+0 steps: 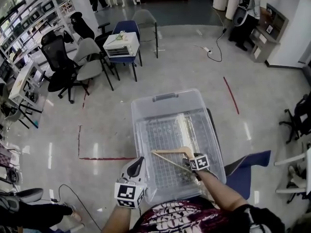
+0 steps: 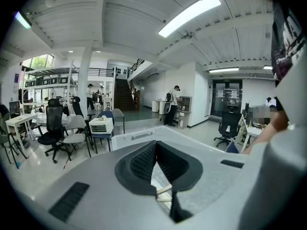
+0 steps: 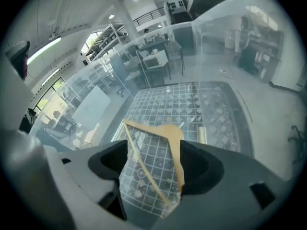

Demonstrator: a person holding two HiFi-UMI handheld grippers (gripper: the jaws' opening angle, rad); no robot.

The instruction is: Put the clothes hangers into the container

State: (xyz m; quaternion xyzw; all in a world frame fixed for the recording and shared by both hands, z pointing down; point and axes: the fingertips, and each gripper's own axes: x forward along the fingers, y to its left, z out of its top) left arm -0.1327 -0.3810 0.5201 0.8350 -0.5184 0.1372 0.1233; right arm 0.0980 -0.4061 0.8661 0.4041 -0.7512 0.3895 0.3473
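- Right gripper (image 3: 152, 174) is spread wide, with the hanger (image 3: 169, 132) loose between its pads.
- The hanger may be dragged out of the container (image 1: 167, 97) if snagged at withdrawal.
- Left gripper (image 1: 137, 166) is closed and empty.

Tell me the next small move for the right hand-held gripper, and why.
Probably lift the right hand-held gripper straight up out of the container. Its jaws stand wide apart and the wooden hanger sits unclamped between them, already inside the container, so the release looks done; a straight rise should avoid snagging it.
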